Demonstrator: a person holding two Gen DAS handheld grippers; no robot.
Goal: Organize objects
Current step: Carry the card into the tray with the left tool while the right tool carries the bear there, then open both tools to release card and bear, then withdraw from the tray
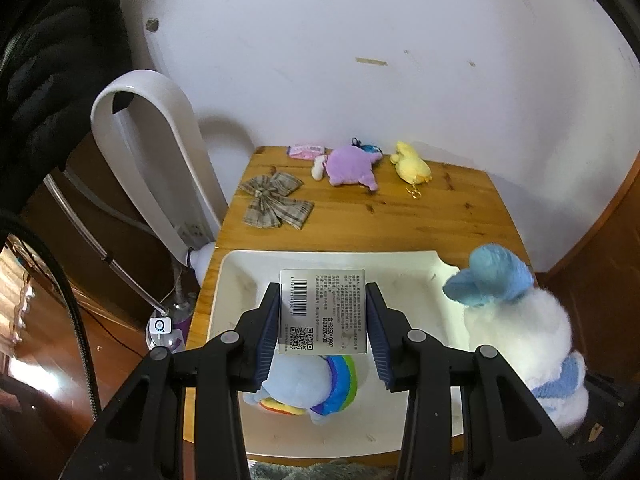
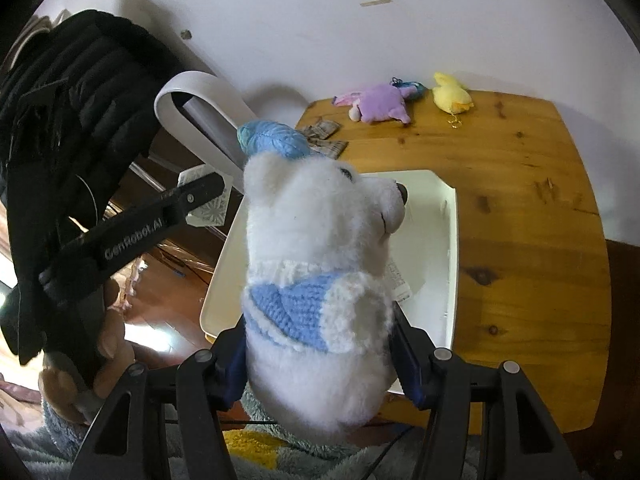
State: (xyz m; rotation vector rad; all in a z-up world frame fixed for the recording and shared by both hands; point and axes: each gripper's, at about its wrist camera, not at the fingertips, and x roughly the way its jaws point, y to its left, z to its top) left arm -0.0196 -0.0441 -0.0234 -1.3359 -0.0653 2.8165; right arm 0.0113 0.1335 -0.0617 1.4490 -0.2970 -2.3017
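My left gripper is shut on a silver box printed with a barcode and a QR code. It hangs over a white tray. A pale blue plush with rainbow stripes lies in the tray below the box. My right gripper holds a white plush bear with a blue knitted hat and scarf over the tray's near edge. Its jaws are opening, with the bear's body still bulging between the pads. The bear also shows at the right of the left wrist view.
On the wooden table behind the tray lie a plaid bow, a purple plush, a yellow plush and a pink packet. A white loop-shaped fan stands left of the table. A paper tag lies in the tray.
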